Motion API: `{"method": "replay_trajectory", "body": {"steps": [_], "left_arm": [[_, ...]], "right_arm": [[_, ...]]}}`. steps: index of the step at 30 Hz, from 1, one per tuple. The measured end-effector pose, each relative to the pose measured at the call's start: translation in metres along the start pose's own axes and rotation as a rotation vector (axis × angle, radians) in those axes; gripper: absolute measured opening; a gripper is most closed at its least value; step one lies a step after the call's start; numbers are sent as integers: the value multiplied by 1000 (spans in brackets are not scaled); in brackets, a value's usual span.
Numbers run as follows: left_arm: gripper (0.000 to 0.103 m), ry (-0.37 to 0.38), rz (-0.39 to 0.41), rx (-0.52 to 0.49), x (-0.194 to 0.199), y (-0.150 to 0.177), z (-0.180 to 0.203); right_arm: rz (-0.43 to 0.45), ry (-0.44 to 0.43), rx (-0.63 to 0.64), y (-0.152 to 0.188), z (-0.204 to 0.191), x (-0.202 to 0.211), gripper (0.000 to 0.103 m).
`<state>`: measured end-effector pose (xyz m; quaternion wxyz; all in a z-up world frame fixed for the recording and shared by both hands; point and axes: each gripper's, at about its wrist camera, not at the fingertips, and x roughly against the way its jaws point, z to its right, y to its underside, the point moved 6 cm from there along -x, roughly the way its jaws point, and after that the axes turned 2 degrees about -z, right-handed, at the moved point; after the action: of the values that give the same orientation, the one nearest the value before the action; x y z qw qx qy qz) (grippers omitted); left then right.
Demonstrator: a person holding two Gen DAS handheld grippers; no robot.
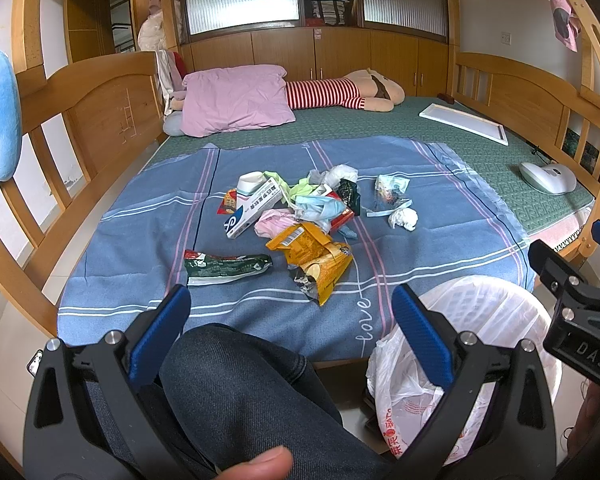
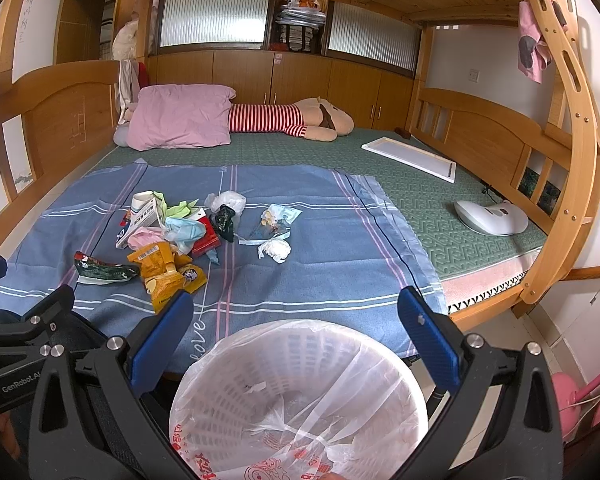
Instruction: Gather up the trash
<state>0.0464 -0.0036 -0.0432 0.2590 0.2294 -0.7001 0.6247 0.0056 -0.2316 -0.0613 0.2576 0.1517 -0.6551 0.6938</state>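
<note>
Trash lies heaped on the blue bedsheet [image 1: 140, 240] at twelve o'clock from my left tool [image 1: 290, 312]: yellow snack wrapper [image 1: 316, 256], green packet [image 1: 224, 266], white medicine box [image 1: 252, 208], crumpled tissue [image 1: 404, 218]. Both tools hang released, empty. My right tool [image 2: 296, 320] hovers over the bag-lined white bin [image 2: 300, 392].
</note>
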Motion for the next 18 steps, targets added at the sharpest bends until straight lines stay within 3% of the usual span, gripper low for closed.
{"method": "replay_trajectory", "body": {"steps": [18], "left_arm": [[100,1,-3,-1,-1,0,0]], "right_arm": [[-5,0,-1,2,1,0,100]]}}
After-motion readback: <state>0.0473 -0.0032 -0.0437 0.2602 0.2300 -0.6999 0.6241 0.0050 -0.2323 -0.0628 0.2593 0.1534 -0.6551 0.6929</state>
